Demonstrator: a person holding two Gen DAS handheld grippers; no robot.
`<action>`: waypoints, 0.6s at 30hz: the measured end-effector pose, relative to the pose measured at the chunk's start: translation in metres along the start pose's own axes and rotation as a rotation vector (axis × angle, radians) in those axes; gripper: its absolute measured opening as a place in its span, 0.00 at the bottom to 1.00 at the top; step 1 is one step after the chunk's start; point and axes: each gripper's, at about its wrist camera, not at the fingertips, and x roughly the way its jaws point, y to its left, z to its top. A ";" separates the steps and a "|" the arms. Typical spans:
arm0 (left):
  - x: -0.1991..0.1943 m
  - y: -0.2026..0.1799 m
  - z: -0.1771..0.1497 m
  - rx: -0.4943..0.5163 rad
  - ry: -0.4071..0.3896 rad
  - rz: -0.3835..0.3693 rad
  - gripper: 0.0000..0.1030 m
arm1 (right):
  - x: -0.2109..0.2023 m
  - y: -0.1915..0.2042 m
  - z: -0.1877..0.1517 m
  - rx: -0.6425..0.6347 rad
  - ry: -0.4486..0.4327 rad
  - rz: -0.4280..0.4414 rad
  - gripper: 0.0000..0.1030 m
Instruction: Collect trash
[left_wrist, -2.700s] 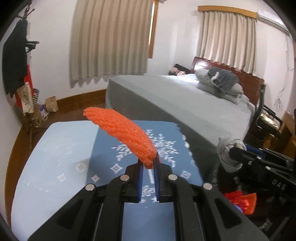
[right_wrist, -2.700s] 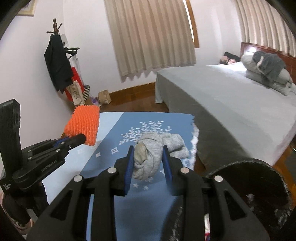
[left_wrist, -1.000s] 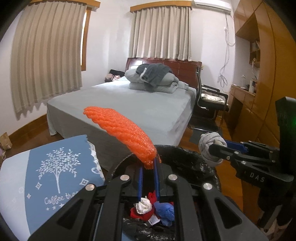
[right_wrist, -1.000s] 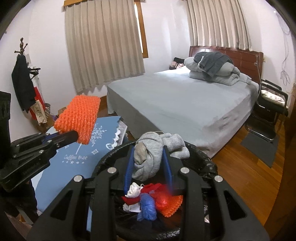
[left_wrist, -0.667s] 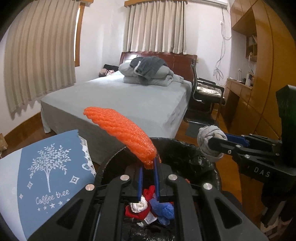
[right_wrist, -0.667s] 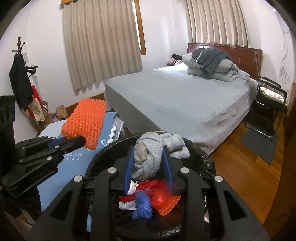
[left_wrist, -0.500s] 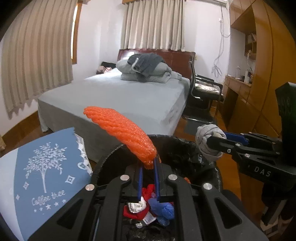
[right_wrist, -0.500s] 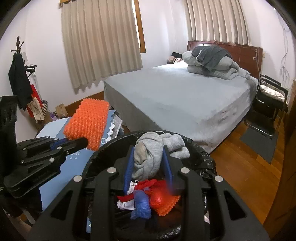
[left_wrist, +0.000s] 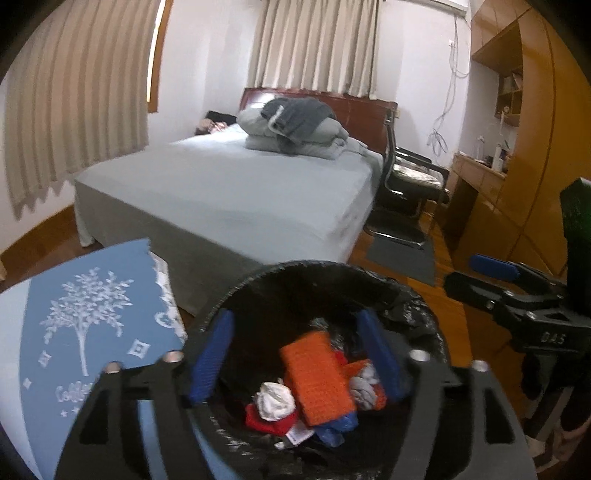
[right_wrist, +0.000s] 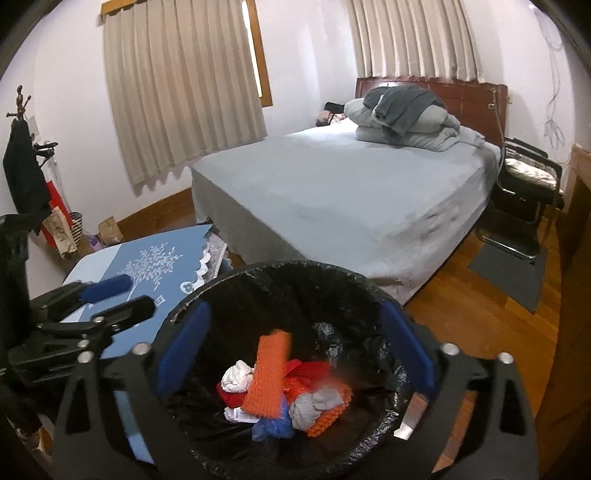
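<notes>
A black-lined trash bin (left_wrist: 295, 266) (right_wrist: 295, 264) stands right below both grippers. Inside it an orange foam net (left_wrist: 317, 376) (right_wrist: 267, 373) lies on top of red, white and blue scraps. Beside the net rests a grey knotted cloth wad (right_wrist: 314, 404) (left_wrist: 364, 386). My left gripper (left_wrist: 294, 321) (right_wrist: 142, 293) hangs over the bin, its jaws opening with nothing between the blue pads. My right gripper (right_wrist: 293, 314) (left_wrist: 458, 275) hangs over the bin too, its jaws also opening and empty.
A table with a blue tree-print cloth (left_wrist: 92, 314) (right_wrist: 147, 266) touches the bin's left side. A grey bed (right_wrist: 351, 192) lies behind, and a black chair (right_wrist: 528, 192) stands on a dark mat at the right. A wooden cabinet (left_wrist: 517, 166) lines the right wall.
Both grippers have gone from shut to open. The orange net left the left gripper and the grey wad left the right one. Both now lie in the bin.
</notes>
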 end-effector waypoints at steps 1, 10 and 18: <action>-0.006 0.002 0.000 0.002 -0.009 0.018 0.82 | 0.000 0.002 0.000 0.003 0.004 0.001 0.93; -0.039 0.021 -0.002 -0.047 -0.014 0.101 0.94 | -0.015 0.021 0.007 -0.001 0.006 0.043 0.95; -0.070 0.037 -0.011 -0.107 -0.009 0.183 0.94 | -0.035 0.050 0.015 -0.042 -0.004 0.059 0.95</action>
